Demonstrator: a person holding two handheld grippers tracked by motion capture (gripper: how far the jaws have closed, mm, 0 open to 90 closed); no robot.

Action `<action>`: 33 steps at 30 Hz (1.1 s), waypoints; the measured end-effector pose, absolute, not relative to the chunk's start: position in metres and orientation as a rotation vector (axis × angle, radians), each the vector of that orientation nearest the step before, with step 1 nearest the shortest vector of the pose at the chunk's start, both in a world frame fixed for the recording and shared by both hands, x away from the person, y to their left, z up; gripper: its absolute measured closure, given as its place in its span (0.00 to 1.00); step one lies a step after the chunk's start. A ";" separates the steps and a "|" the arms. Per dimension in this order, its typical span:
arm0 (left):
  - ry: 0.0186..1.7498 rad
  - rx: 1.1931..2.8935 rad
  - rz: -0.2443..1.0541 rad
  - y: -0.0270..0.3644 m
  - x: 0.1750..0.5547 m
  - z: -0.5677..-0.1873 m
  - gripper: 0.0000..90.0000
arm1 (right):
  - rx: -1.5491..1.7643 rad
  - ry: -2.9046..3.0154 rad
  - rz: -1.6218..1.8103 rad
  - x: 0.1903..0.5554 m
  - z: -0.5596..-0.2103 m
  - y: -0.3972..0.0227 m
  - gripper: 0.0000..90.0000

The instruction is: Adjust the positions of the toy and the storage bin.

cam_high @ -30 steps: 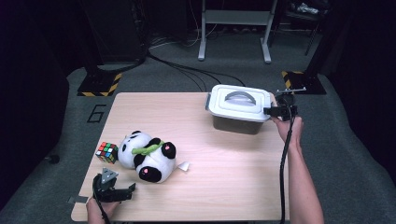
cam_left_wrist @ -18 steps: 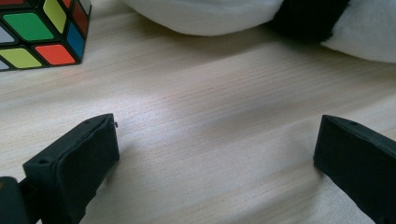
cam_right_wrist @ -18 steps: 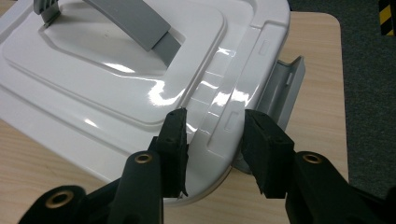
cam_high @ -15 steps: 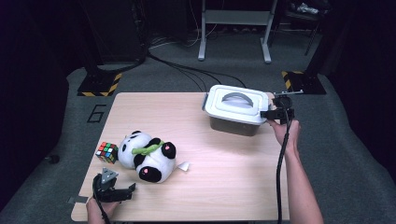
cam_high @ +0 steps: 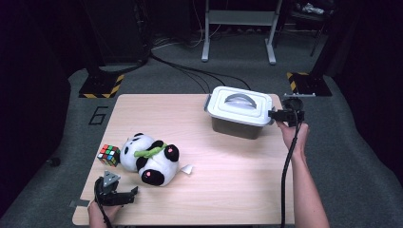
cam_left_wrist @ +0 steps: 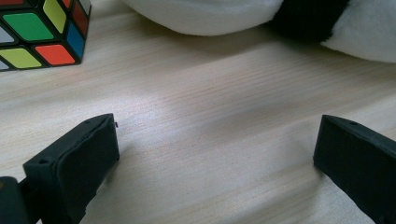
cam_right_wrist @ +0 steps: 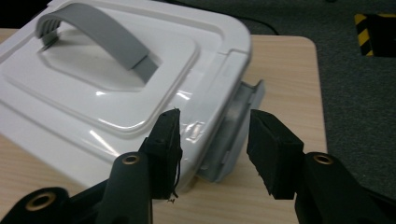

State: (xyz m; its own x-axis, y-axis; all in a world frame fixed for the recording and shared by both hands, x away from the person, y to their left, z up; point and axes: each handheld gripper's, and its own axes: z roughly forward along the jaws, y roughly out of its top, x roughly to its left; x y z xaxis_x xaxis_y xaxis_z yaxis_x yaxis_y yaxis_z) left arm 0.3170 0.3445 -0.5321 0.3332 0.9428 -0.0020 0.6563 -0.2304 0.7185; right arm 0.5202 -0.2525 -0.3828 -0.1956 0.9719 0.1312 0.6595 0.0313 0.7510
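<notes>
Unlatching box [cam_high: 240, 114]: white lid [cam_right_wrist: 107, 84] with grey handle [cam_right_wrist: 100, 35], sitting at the table's [cam_high: 228, 190] far right, by the right edge.

Right gripper [cam_right_wrist: 212, 144]: working at the box's right end, jaws straddling the lid's rim and the grey latch [cam_right_wrist: 233, 126], which is swinging out from the wall. Jaws have just been opening; they are standing partly apart, with a gap showing between the right pad and the latch, so nothing is clamped.

Left gripper [cam_left_wrist: 215, 154]: resting low at the near left corner, jaws wide apart over bare wood, holding nothing. Cube [cam_left_wrist: 42, 32] and panda [cam_high: 149, 159] are lying just ahead of it, clear of the job.

Handling note, as judged: the latch is looking freed on this side. Doing it well means drawing the gripper back level so a pad is not catching the flap, keeping the box from sliding, then checking the opposite latch before trying the handle.
</notes>
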 end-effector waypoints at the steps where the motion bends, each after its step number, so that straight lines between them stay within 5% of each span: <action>1: 1.399 1.973 0.593 0.344 0.317 -0.532 0.00 | 1.654 1.877 0.989 0.521 -0.384 -0.255 0.61; 19: 1.399 1.974 0.593 0.344 0.317 -0.532 0.00 | 1.746 1.838 0.963 0.556 -0.418 -0.265 0.85; 33: 1.400 1.976 0.592 0.344 0.317 -0.532 0.00 | 1.814 1.814 0.926 0.546 -0.411 -0.258 0.89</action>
